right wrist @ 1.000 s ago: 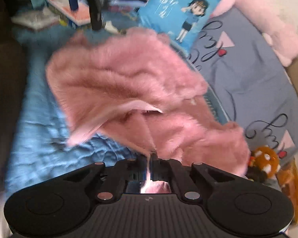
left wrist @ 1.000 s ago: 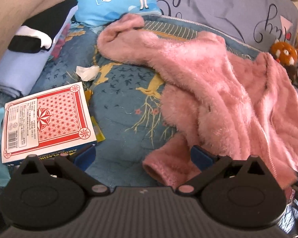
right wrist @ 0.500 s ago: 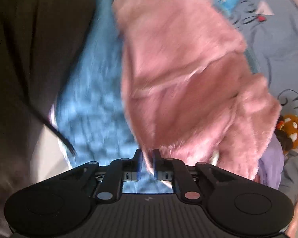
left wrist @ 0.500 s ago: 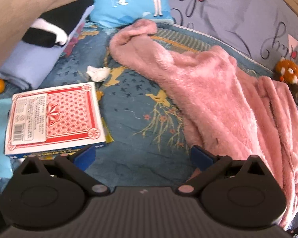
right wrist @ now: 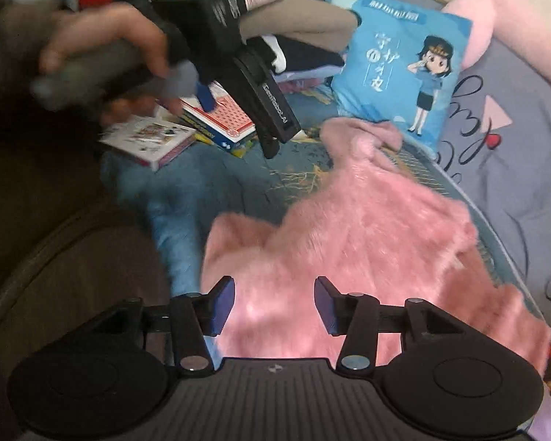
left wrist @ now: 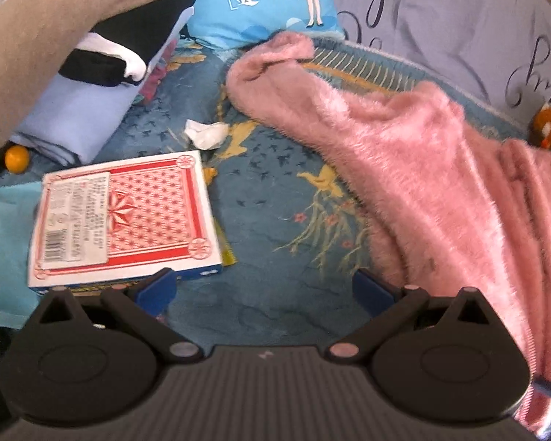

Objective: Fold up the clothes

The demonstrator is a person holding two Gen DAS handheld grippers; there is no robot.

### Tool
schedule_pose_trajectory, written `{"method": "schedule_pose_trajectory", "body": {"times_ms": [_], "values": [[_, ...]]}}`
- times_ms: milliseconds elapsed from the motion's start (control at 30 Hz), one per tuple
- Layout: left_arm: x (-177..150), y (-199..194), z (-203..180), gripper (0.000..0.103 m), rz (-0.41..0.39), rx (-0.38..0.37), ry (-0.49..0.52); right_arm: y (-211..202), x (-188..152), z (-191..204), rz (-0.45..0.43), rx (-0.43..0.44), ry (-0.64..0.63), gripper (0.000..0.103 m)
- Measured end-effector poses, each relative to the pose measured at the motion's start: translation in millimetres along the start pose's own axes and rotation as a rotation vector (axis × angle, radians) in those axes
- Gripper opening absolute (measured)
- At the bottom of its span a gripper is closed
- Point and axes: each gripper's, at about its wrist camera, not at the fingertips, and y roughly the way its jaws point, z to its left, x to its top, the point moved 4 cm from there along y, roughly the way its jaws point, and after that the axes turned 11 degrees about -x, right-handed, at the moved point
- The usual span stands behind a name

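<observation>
Right wrist view: my right tongs [right wrist: 274, 303] just opening, let go, over fluffy pink coat [right wrist: 367, 242]. Left tongs [left wrist: 263, 288] wide open, holding nothing.

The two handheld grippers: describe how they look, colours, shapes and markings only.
Both are black. The right gripper has a ribbed body, two round discs, silver pivot pins on angled link arms, and blue pads on its fingers. The left gripper matches it; from the right wrist view its side bears white lettering, a barcode-like label sits on top, and the handle is grey.
</observation>
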Motion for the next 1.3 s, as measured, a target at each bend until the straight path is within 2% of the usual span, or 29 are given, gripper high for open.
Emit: {"method": "schedule_pose_trajectory", "body": {"times_ms": [33,67,100,167,233,267,300,367,400,433,467,533,667,733,833,900,933,967,1033,1067,1200,1300], "values": [[0,0,1,0.103,0.0,0.001,0.004,13,3,-1,0.017,-0.016,0.011,0.037],[0,-1,2,0.103,-0.002,-0.008,0.001,22,3,-7,0.038,-0.048,0.034,0.015],[0,-3,4,0.103,-0.006,-0.019,-0.008,31,3,-13,0.06,-0.079,0.057,0.011],[1,-5,9,0.103,-0.015,-0.031,-0.027,48,3,-26,0.102,-0.142,0.104,0.011],[2,-6,14,0.103,-0.017,-0.036,-0.05,61,-2,-49,0.136,-0.27,0.118,0.011],[2,-7,16,0.103,-0.017,-0.038,-0.062,67,-6,-60,0.172,-0.289,0.141,0.013],[2,-7,17,0.103,-0.018,-0.042,-0.07,71,-10,-70,0.203,-0.279,0.175,0.016],[3,-7,18,0.103,-0.02,-0.05,-0.078,69,-12,-79,0.227,-0.19,0.257,0.021],[4,-8,17,0.103,-0.023,-0.054,-0.076,60,-8,-75,0.188,-0.189,0.246,0.025],[4,-8,16,0.103,-0.025,-0.056,-0.072,50,-4,-70,0.148,-0.189,0.235,0.038],[4,-8,15,0.103,-0.026,-0.055,-0.066,41,0,-66,0.109,-0.188,0.225,0.046],[4,-8,12,0.103,-0.028,-0.051,-0.058,22,7,-56,0.031,-0.175,0.193,0.046],[3,-8,11,0.103,-0.026,-0.053,-0.057,-5,15,-5,-0.096,-0.016,-0.01,0.047],[3,-7,11,0.103,-0.024,-0.049,-0.055,-11,13,23,-0.118,0.041,-0.135,0.047],[2,-6,10,0.103,-0.021,-0.047,-0.053,6,7,52,-0.097,0.007,-0.316,0.047],[2,-5,10,0.103,-0.018,-0.044,-0.052,25,1,59,-0.071,-0.098,-0.429,0.047],[2,-5,10,0.103,-0.017,-0.043,-0.052,34,-2,59,-0.056,-0.15,-0.469,0.044],[2,-5,11,0.103,-0.017,-0.042,-0.051,42,-5,57,-0.039,-0.189,-0.489,0.033],[2,-6,13,0.103,-0.019,-0.044,-0.057,52,-1,41,0.005,-0.197,-0.393,0.011],[2,-6,13,0.103,-0.02,-0.046,-0.06,51,4,33,0.004,-0.194,-0.331,0.011],[5,-14,17,0.103,-0.058,-0.057,-0.081,15,49,11,-0.195,-0.154,-0.151,0.01],[11,-32,31,0.103,-0.169,-0.067,-0.149,-13,80,17,-0.329,-0.014,-0.098,0.01]]}}
